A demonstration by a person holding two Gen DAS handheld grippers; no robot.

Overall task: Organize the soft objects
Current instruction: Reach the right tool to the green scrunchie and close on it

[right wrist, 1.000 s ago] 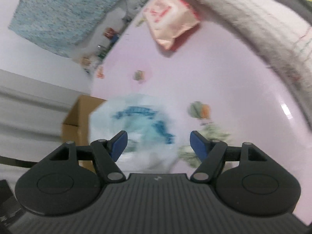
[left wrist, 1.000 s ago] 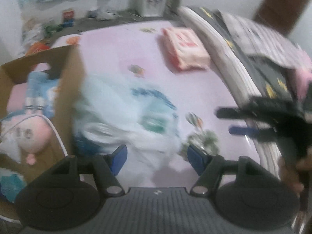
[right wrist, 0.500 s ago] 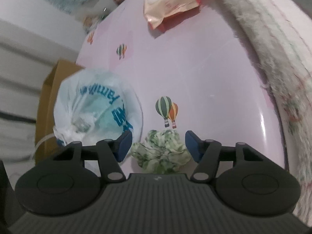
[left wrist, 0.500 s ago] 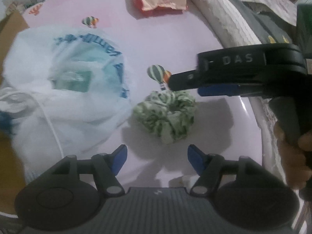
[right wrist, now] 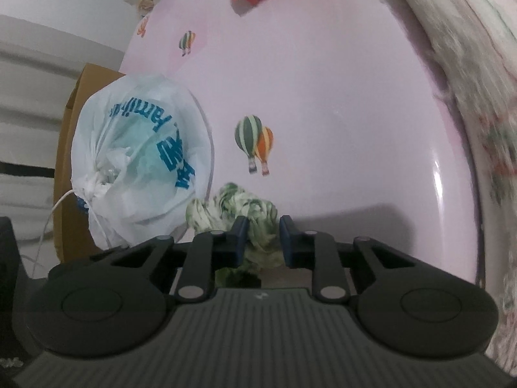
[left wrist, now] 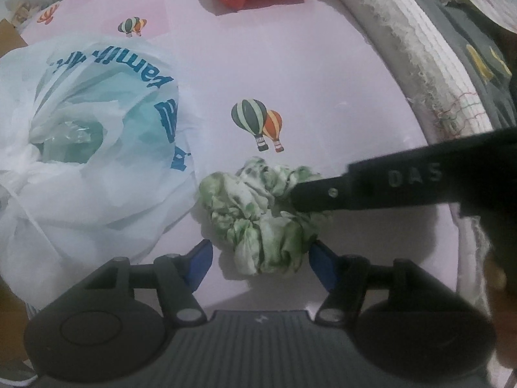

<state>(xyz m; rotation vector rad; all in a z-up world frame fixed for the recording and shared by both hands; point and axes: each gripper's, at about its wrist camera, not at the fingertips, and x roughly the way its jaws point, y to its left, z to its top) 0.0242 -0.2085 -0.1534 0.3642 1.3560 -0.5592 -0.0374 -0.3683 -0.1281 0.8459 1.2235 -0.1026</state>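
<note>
Right gripper [right wrist: 262, 237] has its blue pads narrowed around a fold of the green scrunchie [right wrist: 237, 208], with cloth filling the gap between them, so I read it as pinching the scrunchie, though I can't judge how firm the bite is. From the left wrist view its black finger lies across the scrunchie's right side. Left gripper [left wrist: 260, 263] hangs spread wide just short of the scrunchie, touching nothing.

That scrunchie sits on the pink balloon-print sheet [left wrist: 323, 74], its left edge touching the white plastic bag [left wrist: 97, 148], below a printed balloon pair.

I'd say the step in hand is securing the pick. To do it well I want the pads closed on a thick bunch rather than one loose ruffle, then a straight lift so the fabric doesn't drag the bag along. Beyond the bag stands a cardboard box [right wrist: 69, 161], likely the destination. My risk is the thin fold slipping free, so I'd keep the left gripper clear.
</note>
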